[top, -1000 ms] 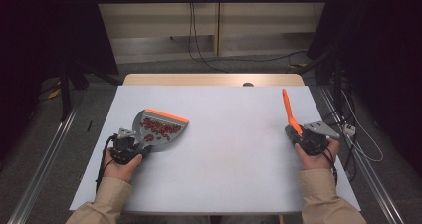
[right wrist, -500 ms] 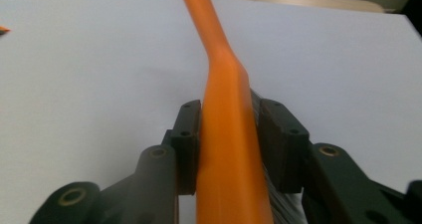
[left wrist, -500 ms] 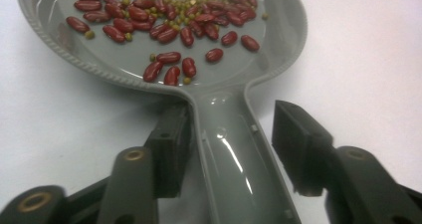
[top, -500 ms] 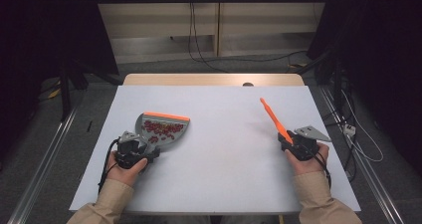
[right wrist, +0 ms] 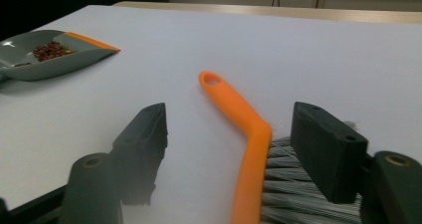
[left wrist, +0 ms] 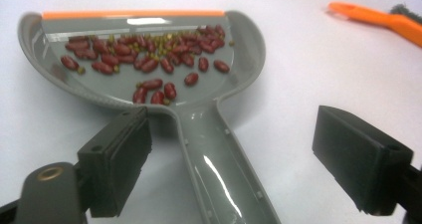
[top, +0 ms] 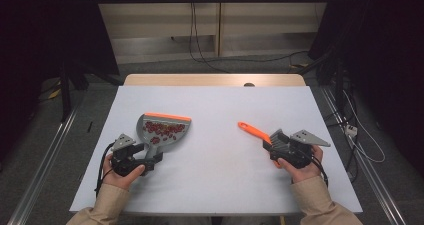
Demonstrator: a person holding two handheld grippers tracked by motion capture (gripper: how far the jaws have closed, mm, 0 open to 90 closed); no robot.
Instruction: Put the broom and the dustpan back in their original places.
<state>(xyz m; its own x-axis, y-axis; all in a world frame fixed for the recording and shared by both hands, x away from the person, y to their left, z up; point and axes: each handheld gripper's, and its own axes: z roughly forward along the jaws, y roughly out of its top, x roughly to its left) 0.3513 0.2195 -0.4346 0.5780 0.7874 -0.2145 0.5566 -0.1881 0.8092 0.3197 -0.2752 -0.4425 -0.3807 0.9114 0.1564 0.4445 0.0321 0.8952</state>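
A grey dustpan (top: 162, 130) with an orange lip lies flat on the white table, left of centre, holding several red beans (left wrist: 149, 59). Its handle (left wrist: 224, 174) runs back between the jaws of my left gripper (top: 151, 157) (left wrist: 234, 134), which have just been opening and stand open with a gap on each side. At the right an orange-handled brush (top: 253, 131) (right wrist: 239, 114) lies on the table, its grey bristles (right wrist: 293, 184) between the jaws of my right gripper (top: 272, 144) (right wrist: 231, 129). Those jaws have also just been opening and do not press on the brush.
The white tabletop (top: 225, 185) has bare room between dustpan and brush and along the front. A wooden strip (top: 215, 80) borders its far edge. Metal rails run down both sides on the floor (top: 45, 160), and cables trail at the right (top: 360, 145).
The brush has tipped from upright down to the left and now lies flat. The dustpan has settled on the table. Both grippers have opened and let go.
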